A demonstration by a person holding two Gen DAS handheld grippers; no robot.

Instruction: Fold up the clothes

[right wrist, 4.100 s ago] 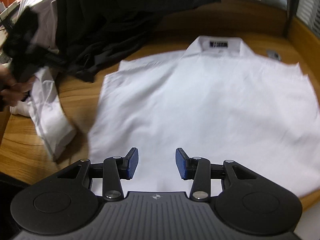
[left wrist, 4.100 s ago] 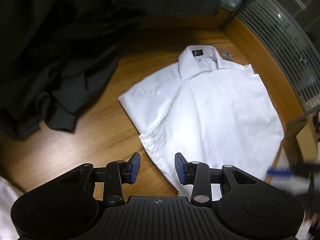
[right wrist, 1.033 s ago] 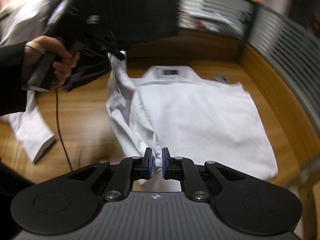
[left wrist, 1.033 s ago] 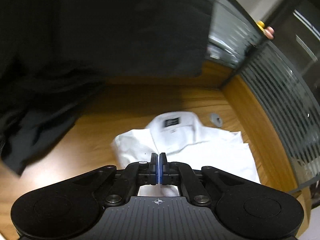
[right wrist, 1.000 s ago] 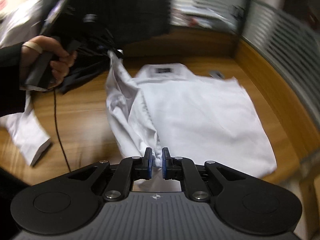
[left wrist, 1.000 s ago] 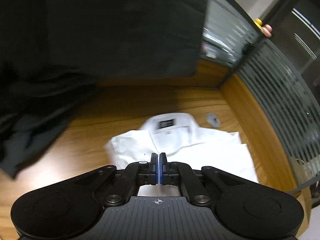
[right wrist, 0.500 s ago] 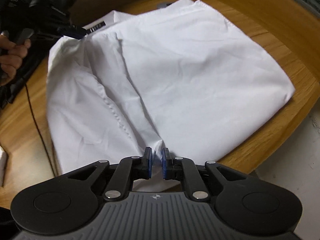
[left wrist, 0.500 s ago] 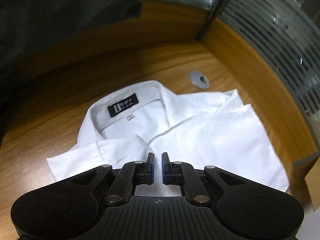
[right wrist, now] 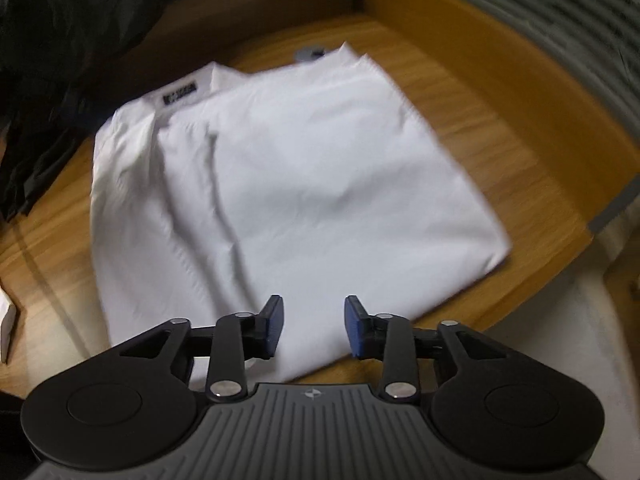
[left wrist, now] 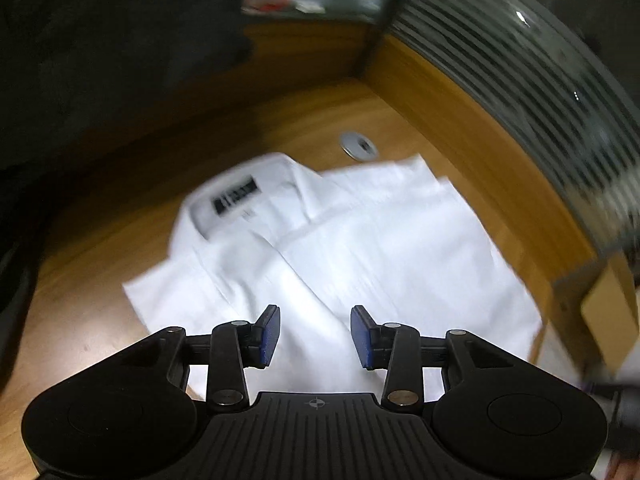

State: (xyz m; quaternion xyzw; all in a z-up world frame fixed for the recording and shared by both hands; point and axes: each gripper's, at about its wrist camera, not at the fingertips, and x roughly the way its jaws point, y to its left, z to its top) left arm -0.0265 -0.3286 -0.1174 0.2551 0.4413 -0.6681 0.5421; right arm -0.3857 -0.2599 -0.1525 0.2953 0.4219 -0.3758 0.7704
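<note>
A white collared shirt point(left wrist: 360, 248) point(right wrist: 304, 184) lies flat on the wooden table point(left wrist: 132, 168), its left side folded over the body and its black neck label point(left wrist: 234, 199) facing up. My left gripper point(left wrist: 315, 336) hovers over the shirt's near part just below the collar. Its jaws are opening, with only flat cloth seen below the gap. My right gripper point(right wrist: 311, 328) hangs over the shirt's bottom hem near the table's front edge. Its jaws are opening too, and the pads press on nothing.
Dark clothes point(left wrist: 92, 48) point(right wrist: 60, 40) are heaped at the back left. A round grey cable grommet point(left wrist: 359, 145) sits in the table beyond the shirt. A raised wooden rim with a striped glass partition point(left wrist: 532, 92) bounds the right side. Another white garment's edge point(right wrist: 6, 320) shows at far left.
Both grippers went from shut on the shirt's folded side to jaws apart, letting the cloth drop flat. Both hands moved in lower over the shirt; the fold now lies across the body.
</note>
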